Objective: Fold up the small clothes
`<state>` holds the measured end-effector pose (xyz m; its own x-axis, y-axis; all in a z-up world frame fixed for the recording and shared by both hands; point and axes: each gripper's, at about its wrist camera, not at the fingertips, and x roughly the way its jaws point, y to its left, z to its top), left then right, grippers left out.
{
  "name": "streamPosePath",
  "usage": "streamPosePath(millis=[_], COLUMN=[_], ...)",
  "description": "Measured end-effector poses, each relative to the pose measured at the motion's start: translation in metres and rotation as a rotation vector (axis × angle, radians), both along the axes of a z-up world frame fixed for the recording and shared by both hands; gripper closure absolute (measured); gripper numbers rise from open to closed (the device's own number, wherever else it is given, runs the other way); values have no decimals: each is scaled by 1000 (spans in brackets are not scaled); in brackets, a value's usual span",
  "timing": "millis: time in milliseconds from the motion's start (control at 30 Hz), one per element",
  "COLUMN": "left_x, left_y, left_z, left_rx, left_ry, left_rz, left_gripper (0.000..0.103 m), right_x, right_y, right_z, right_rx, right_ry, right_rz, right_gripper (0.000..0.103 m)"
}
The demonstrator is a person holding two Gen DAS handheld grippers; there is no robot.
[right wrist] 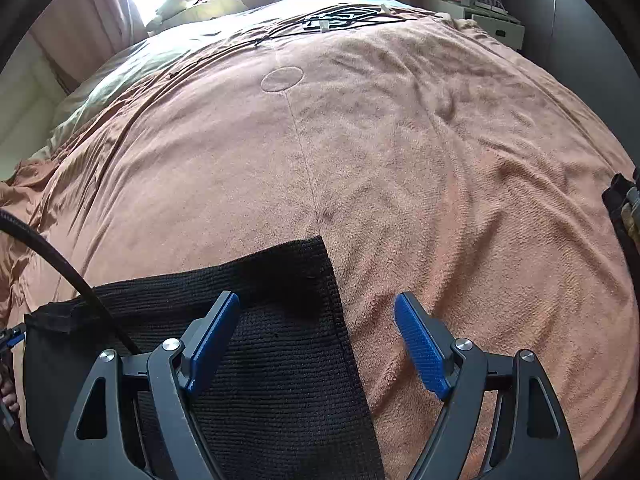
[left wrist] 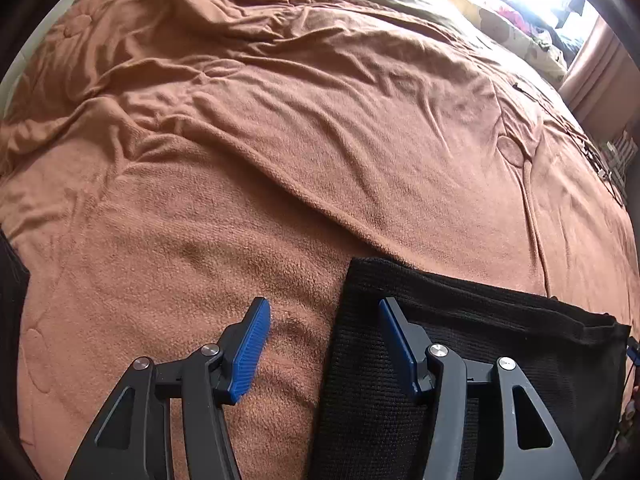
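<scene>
Black knit garment (left wrist: 460,360) lies flat on brown blanket (left wrist: 280,140), lower right of left view, lower left of right view. Left gripper (left wrist: 324,344) and right gripper (right wrist: 316,340) both spread wide, empty, each straddling a side edge. Pinch both edges evenly, lift together to avoid skewing.
</scene>
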<state>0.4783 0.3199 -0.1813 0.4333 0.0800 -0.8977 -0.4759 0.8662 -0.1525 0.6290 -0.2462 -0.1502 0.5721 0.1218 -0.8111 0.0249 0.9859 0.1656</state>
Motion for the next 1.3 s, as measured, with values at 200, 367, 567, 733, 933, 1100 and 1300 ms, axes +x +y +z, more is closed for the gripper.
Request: streamPosePath(millis=[200, 367, 567, 733, 933, 1100, 1300], left_x=[11, 10, -3, -9, 5, -2, -24], left_y=[-7, -12, -4, 4, 0, 1, -14], left_z=[-9, -5, 12, 13, -10, 6, 34], left_rx=[21, 1, 0, -9, -30, -25, -16], left_ry=[-1, -35, -101, -121, -34, -61, -112], left_rz=[-29, -55, -4, 41, 11, 31, 18], left_gripper=[57, 93, 96, 96, 93, 77, 52], right_x=[14, 14, 0, -3, 10, -2, -39], right_y=[9, 11, -2, -4, -1, 1, 7], right_z=[-6, -5, 11, 6, -10, 7, 29], right_rx=[0, 9, 21, 26, 33, 23, 78], right_ry=[-14, -35, -115, -120, -46, -101, -132], right_rz=[29, 54, 2, -19, -31, -55, -7], right_gripper=[42, 96, 100, 100, 97, 29, 26])
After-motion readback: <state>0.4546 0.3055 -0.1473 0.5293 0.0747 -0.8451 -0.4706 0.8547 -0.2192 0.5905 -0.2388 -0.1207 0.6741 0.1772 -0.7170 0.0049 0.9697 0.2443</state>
